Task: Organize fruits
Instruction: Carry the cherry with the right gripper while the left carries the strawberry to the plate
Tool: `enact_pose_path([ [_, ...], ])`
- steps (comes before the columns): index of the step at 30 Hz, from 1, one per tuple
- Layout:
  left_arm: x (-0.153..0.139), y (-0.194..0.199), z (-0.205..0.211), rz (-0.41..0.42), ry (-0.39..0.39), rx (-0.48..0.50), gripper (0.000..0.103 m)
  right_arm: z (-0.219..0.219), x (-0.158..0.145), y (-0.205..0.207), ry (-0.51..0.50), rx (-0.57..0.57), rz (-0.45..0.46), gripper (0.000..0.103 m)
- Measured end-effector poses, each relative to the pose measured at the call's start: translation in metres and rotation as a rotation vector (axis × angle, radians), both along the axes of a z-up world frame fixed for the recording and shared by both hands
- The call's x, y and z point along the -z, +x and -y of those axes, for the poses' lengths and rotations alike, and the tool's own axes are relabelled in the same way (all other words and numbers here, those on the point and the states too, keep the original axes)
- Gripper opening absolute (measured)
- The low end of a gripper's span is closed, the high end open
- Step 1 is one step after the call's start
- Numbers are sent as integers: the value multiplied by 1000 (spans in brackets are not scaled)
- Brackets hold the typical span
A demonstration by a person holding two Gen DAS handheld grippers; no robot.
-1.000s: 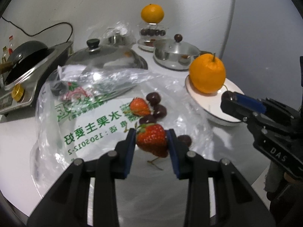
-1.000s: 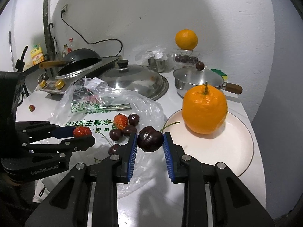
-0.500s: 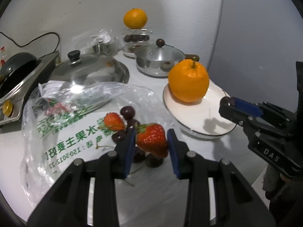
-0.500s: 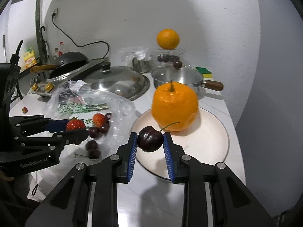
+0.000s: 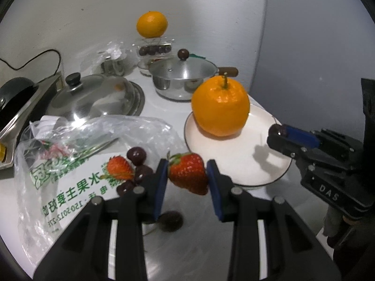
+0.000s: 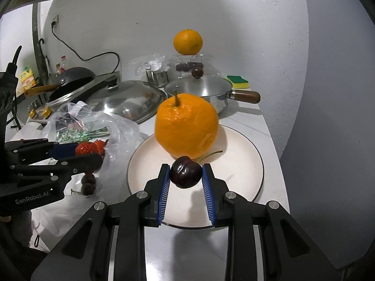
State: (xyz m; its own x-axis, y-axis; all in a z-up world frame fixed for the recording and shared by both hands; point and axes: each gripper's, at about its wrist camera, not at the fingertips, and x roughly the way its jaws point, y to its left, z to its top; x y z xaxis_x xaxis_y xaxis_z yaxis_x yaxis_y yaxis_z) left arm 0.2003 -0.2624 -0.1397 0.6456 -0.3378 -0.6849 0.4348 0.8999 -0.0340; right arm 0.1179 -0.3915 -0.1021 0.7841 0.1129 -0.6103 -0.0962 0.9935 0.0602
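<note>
Left gripper clamps strawberry beside plate; right gripper pinches cherry over plate, in front of orange.

both claws are black plastic with blue ribbed pads and silver screw heads; the left claw reads "genrobot.ai" in white, the right claw reads "das".

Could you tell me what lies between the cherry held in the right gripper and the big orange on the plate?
Only bare plate: in the right wrist view, the cherry and its stem sit just before the orange, nothing else between.
</note>
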Motion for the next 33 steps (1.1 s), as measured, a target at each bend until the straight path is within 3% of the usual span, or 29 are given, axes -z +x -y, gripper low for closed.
enact_pose_path([
  [33,33,46,49,-58,-4,45,36,28,30,55,1,-3,-113,30],
])
